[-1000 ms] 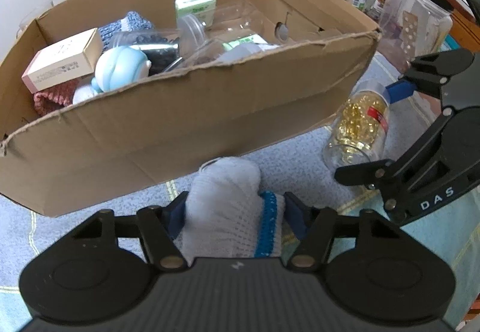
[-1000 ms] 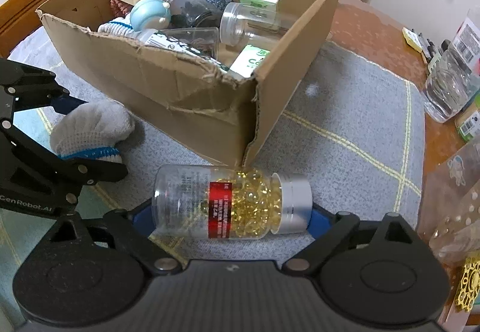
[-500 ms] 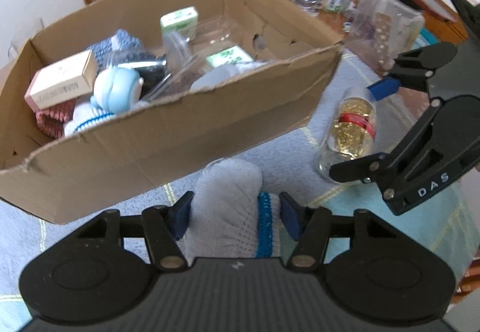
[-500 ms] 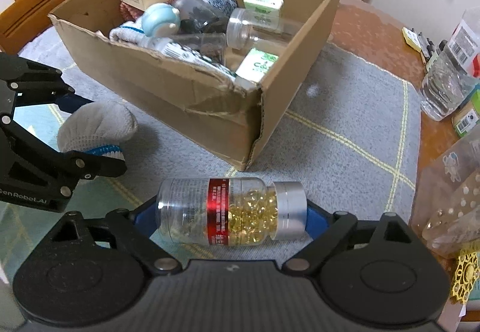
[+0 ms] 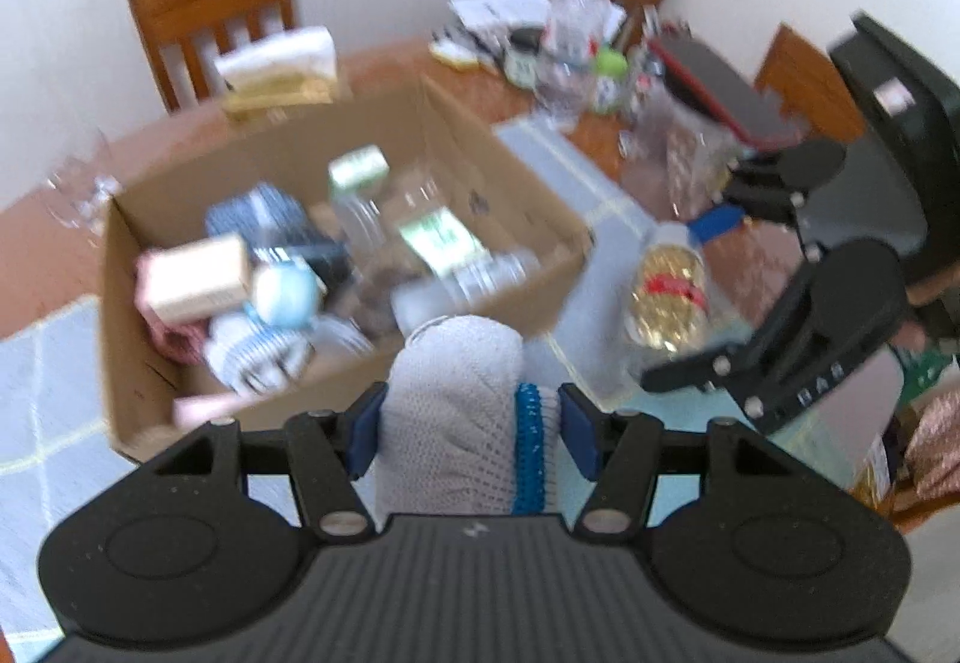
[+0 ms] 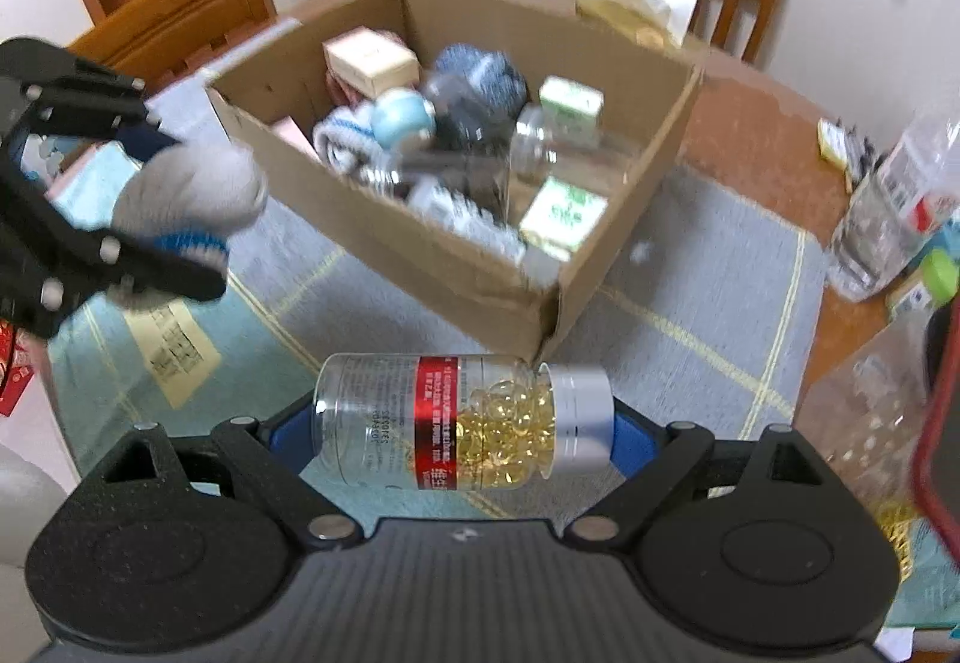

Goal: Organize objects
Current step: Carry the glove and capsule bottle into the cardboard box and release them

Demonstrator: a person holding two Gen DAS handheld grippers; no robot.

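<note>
My left gripper (image 5: 462, 423) is shut on a rolled white knit glove (image 5: 456, 411) with a blue cuff and holds it in the air near the front wall of an open cardboard box (image 5: 129, 315). My right gripper (image 6: 462, 429) is shut on a clear bottle of golden capsules (image 6: 462, 420) with a red label and silver cap, held sideways above the mat in front of the box's corner (image 6: 549, 321). The bottle (image 5: 666, 297) shows in the left wrist view, and the glove (image 6: 186, 195) in the right wrist view. The box holds several packs, jars and rolled cloths.
A grey checked mat (image 6: 708, 303) covers the wooden table (image 6: 756, 135). Water bottles and jars (image 6: 888, 207) stand at the right. A tissue pack (image 5: 276, 69) lies behind the box. Wooden chairs (image 5: 216, 21) stand at the far side. A paper slip (image 6: 174, 351) lies at the left.
Both grippers have risen with their loads, so I look down into the box from higher up. The glove has moved toward the box's front wall. The views are motion-blurred.
</note>
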